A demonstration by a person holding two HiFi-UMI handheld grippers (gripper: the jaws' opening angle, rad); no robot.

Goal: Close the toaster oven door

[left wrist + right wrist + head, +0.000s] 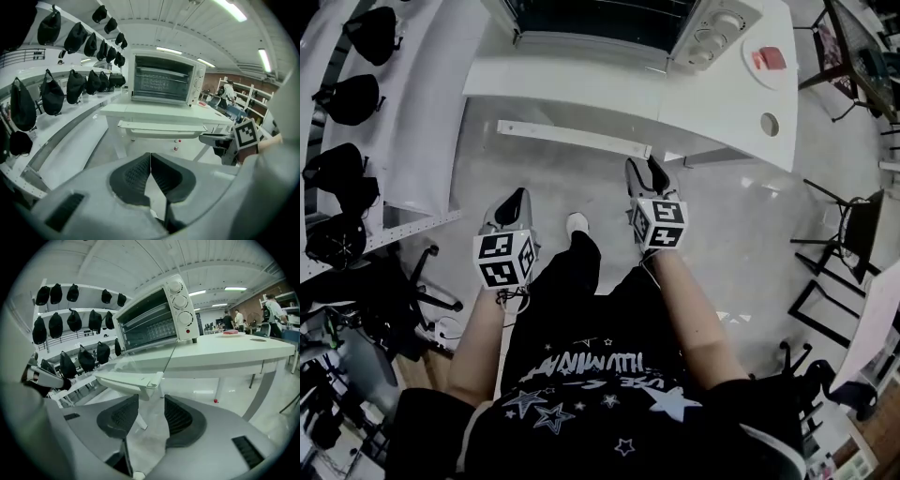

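The white toaster oven (703,33) stands on a white table (741,108). Its glass door (567,89) lies open and flat, sticking out past the table edge, with the white handle bar (572,138) at its front. My right gripper (645,169) is just below the handle's right end, open; in the right gripper view the handle (129,379) sits slightly above and ahead of the right gripper (151,404), not between the pads. My left gripper (516,199) hangs lower and to the left, shut and empty (150,157). The oven (164,79) faces it.
Shelves with several black caps (347,103) run along the left. A red item on a round plate (769,59) lies on the table to the right of the oven. Dark chairs (853,234) stand at the right, and an office chair base (431,281) at the lower left.
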